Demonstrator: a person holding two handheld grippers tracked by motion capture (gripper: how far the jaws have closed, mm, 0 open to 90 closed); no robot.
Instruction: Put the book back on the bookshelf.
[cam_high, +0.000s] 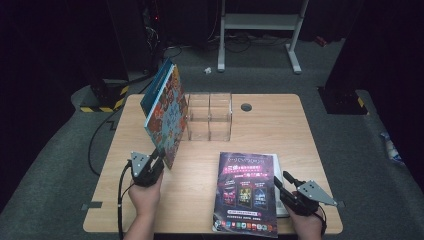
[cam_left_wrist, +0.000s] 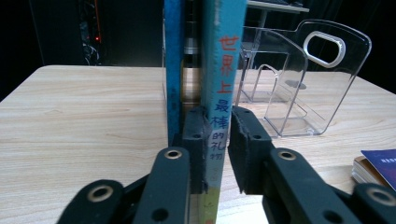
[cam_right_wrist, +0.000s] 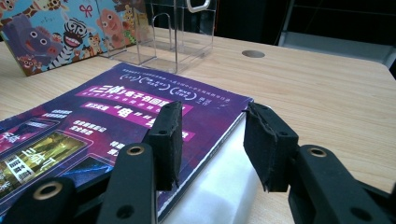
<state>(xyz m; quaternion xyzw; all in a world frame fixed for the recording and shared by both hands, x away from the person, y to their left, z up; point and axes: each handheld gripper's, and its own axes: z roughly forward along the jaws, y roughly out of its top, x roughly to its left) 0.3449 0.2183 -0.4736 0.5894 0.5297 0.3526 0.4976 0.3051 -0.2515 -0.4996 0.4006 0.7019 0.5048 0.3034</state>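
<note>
A tall picture book with a teal spine (cam_left_wrist: 225, 65) stands upright on the table, its animal-print cover (cam_high: 167, 115) facing right. My left gripper (cam_high: 158, 156) has the lower spine between its pads (cam_left_wrist: 243, 140), which lie against both sides. A blue book (cam_left_wrist: 173, 70) stands close beside it. A purple magazine (cam_high: 247, 192) lies flat near the front edge on something white (cam_right_wrist: 219, 186). My right gripper (cam_high: 282, 179) is open astride the magazine's right edge (cam_right_wrist: 215, 126), one pad over the cover and the other over the table.
A clear acrylic file holder (cam_high: 210, 116) stands just right of the upright books, mid-table. A round cable hole (cam_high: 246, 106) sits behind it. Bare wooden tabletop (cam_high: 290, 135) stretches to the right. A white frame (cam_high: 260, 22) stands on the floor beyond.
</note>
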